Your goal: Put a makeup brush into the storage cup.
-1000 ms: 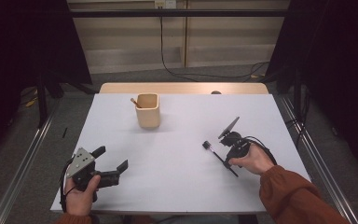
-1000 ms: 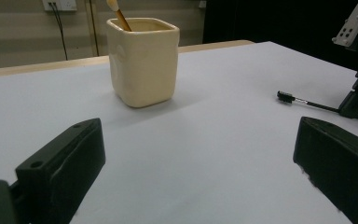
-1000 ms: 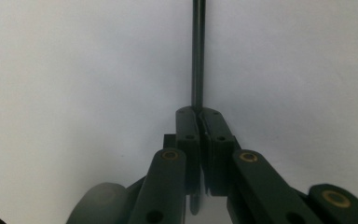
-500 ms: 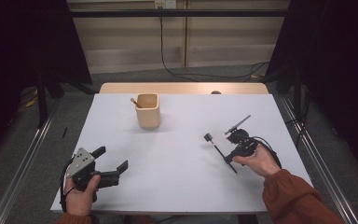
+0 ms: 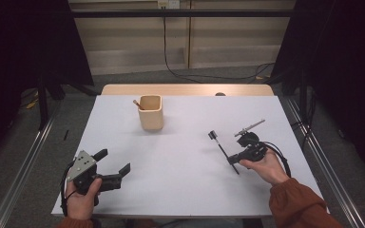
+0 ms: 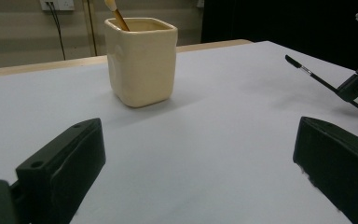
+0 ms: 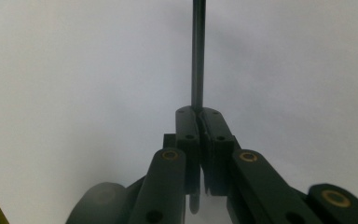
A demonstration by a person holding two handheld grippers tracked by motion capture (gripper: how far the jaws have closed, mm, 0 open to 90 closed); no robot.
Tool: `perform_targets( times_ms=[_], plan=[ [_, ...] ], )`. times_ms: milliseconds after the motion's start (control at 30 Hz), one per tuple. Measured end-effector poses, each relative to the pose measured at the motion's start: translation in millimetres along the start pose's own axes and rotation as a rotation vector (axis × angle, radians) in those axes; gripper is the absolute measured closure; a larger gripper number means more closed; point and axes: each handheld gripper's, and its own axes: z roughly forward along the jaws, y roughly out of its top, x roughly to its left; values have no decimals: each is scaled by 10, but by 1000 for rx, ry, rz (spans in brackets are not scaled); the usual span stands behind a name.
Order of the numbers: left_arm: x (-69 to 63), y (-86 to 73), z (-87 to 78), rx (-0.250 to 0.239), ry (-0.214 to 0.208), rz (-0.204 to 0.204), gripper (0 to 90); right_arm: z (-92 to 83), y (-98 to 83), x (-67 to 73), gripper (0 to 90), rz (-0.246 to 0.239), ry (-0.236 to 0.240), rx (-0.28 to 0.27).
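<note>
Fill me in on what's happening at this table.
A person sits at a white table with a gripper in each hand. The right gripper is shut on a thin black brush, holding it just above the tabletop, brush head pointing away toward the far side. The left gripper rests near the table's front left with its jaws wide open and nothing between them. A cream cup stands farther back, with another brush already standing in it.

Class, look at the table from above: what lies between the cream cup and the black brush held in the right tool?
Nothing: in the high view, bare white table separates the cup from the brush clamped in the right tool.
</note>
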Motion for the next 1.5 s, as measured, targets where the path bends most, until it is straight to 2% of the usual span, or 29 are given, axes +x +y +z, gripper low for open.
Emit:
perform_targets(
  times_ms=[133, 233, 267, 467, 733, 767, 800, 933, 1133, 1500],
  plan=[
    [-5, 2, -2, -5, 2, -3, 21, -25, -27, -4, 868, -12, 24, -73],
    [-5, 2, -2, -6, 2, 0, 21, -53, -46, 15, 868, -21, 30, -125],
    [-5, 1, -3, -6, 4, -2, 21, -60, -56, 14, 868, -34, 20, -157],
    [-4, 1, -1, -7, 4, -4, 21, -47, -141, -17, 868, -22, 38, -222],
    [-13, 3, -2, -6, -5, 11, 21, -127, -192, -13, 868, -49, 62, -335],
    [-14, 4, -3, -8, -4, 9, 21, -135, -207, -3, 868, -56, 60, -363],
    [-13, 5, -3, -10, -5, 8, 21, -138, -212, -3, 868, -62, 74, -374],
    [-14, 8, -5, -11, -6, 11, 21, -150, -231, 14, 868, -84, 83, -421],
    [-25, 9, -5, -9, -11, 10, 21, -130, -247, 21, 867, -88, 99, -419],
    [-20, 5, -2, -8, -12, 7, 21, -264, -296, 31, 867, -108, 96, -593]
  ],
)
